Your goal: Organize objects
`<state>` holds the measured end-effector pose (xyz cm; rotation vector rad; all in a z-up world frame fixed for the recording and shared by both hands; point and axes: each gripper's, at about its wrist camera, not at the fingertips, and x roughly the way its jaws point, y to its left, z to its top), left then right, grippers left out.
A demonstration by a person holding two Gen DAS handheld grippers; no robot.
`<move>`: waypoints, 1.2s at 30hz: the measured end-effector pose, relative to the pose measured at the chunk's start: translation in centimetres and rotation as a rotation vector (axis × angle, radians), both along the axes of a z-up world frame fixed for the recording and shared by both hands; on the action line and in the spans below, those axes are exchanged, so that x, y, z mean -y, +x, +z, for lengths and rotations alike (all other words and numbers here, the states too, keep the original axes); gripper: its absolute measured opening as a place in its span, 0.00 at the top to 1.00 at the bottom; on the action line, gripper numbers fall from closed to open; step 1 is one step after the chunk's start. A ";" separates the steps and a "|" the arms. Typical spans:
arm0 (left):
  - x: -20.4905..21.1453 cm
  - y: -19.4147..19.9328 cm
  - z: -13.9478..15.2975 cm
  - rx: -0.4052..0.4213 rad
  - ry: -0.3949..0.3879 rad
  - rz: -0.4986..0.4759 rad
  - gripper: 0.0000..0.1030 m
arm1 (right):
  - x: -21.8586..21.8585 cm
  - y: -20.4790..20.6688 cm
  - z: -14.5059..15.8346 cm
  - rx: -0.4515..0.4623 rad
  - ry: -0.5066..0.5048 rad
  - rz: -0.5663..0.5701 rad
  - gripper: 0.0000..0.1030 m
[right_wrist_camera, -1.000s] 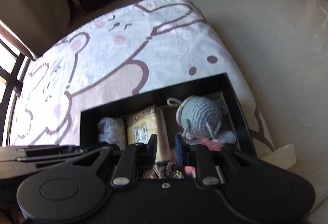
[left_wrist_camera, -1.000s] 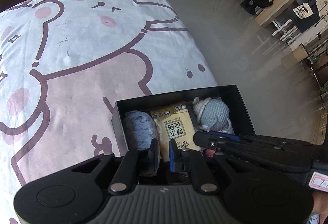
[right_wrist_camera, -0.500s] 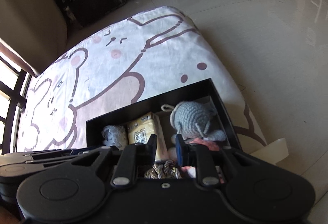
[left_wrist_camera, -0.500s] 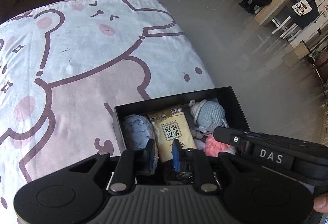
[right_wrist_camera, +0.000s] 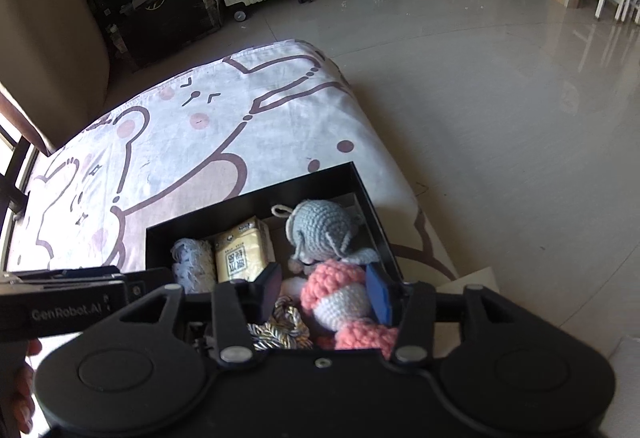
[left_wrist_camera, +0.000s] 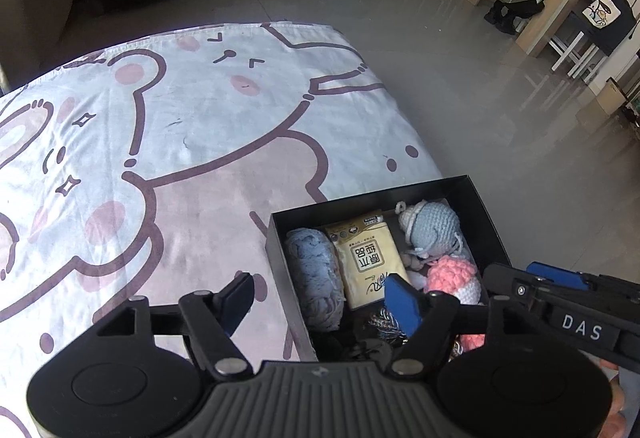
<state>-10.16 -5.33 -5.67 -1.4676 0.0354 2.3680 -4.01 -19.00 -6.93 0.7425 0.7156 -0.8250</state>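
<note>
- Both your grippers, left gripper [left_wrist_camera: 318, 298] and right gripper [right_wrist_camera: 322, 292], have sprung wide open since a moment ago; fingers released, empty.
- Black box [left_wrist_camera: 478, 197], lower right, holds tissue pack [left_wrist_camera: 366, 258] and crochet toys [right_wrist_camera: 320, 234]; packing looks finished.

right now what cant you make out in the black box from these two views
- Near end of the black box: hidden in both views by the gripper bodies.
- Gold braided item: partly covered by the right gripper; its identity is unclear.
- Pink crochet toy: lower part cut off by the right gripper.
- Tissue pack: small print unreadable in both views.
- Left gripper: open, hiding the dark items beneath it.
</note>
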 end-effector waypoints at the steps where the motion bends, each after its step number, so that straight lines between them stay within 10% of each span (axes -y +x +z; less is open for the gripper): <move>1: 0.2 0.2 0.2 -0.002 0.000 0.002 0.25 | -0.2 -0.2 0.1 -0.002 -0.006 -0.002 0.49; 13: 1.2 3.1 1.7 -0.053 -0.071 -0.037 0.01 | -2.9 -1.8 1.4 -0.041 -0.048 -0.031 0.22; 36: 1.9 5.5 1.3 -0.067 -0.176 -0.067 0.00 | -4.9 -4.2 1.3 -0.117 -0.053 -0.071 0.00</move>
